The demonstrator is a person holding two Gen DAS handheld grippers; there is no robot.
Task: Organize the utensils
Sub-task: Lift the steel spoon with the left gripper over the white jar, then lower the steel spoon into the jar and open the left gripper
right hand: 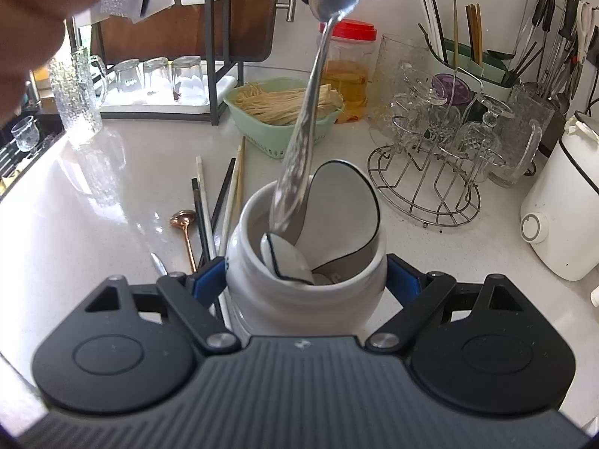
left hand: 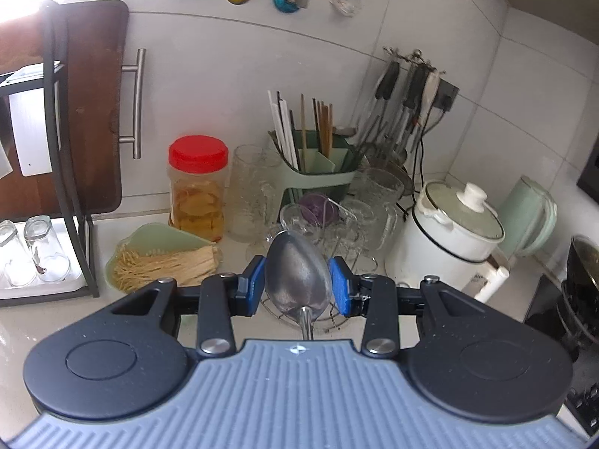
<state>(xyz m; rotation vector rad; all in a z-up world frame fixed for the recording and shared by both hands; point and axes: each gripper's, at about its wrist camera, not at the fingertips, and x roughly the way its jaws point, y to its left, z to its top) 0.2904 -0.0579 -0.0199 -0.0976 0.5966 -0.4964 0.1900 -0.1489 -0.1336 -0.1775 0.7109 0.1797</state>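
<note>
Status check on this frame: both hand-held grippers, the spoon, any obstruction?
Left hand-held gripper shut on metal spoon bowl, handle tip inside white jar. Right hand-held gripper clamps the jar. White ceramic spoons crowd the jar mouth.

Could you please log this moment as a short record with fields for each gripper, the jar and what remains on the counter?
left gripper: shut on metal spoon, gripped by its bowl
right gripper: shut on white jar
spoon handle: tip inside the jar mouth
jar contents: white ceramic spoons
counter: chopsticks and copper spoon lying loose
</note>
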